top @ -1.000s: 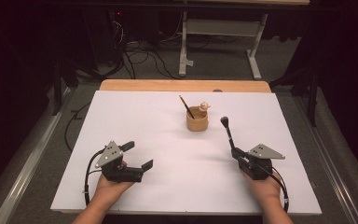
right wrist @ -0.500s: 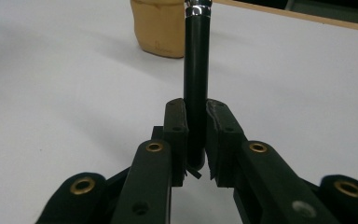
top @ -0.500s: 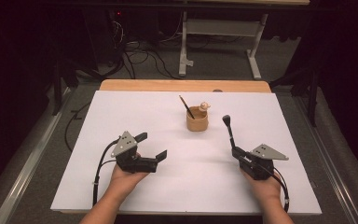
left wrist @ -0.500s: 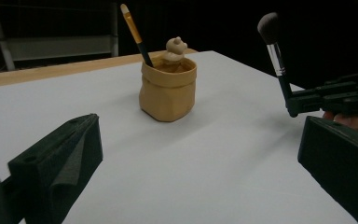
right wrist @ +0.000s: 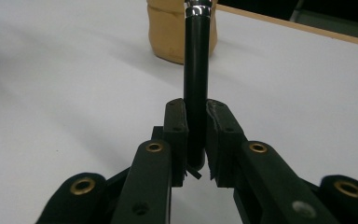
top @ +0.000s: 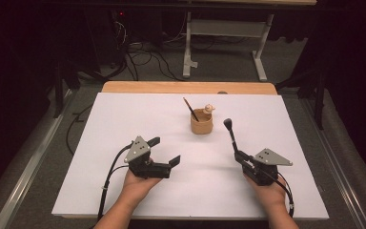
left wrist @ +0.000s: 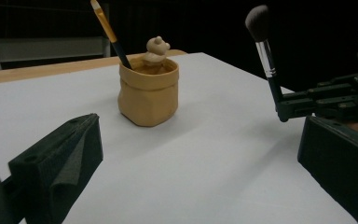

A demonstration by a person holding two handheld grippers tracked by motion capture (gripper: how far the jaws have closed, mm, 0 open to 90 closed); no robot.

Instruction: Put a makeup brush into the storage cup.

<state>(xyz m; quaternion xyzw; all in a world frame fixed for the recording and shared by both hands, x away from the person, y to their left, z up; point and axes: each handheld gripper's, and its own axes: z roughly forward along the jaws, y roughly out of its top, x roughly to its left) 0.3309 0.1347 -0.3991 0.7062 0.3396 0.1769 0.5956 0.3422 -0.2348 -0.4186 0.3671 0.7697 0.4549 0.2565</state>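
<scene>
While the right gripper (top: 240, 155) clamps its jaws on the lower end of the brush's (top: 230, 135) black handle, the bristle head stands up and leans toward the pot (top: 201, 125), just short of it over the white table (top: 100, 143). The left gripper (top: 164, 151) waits with jaws apart and nothing between them, well left of the pot. A thinner brush (top: 190, 109) and a small figure (top: 208, 109) already stand in the pot. The brush looks light and stiff, its glossy handle probably slippery, its bristles soft; the handle is the place to grip, never the head. The pot looks light enough to tip if knocked.
</scene>
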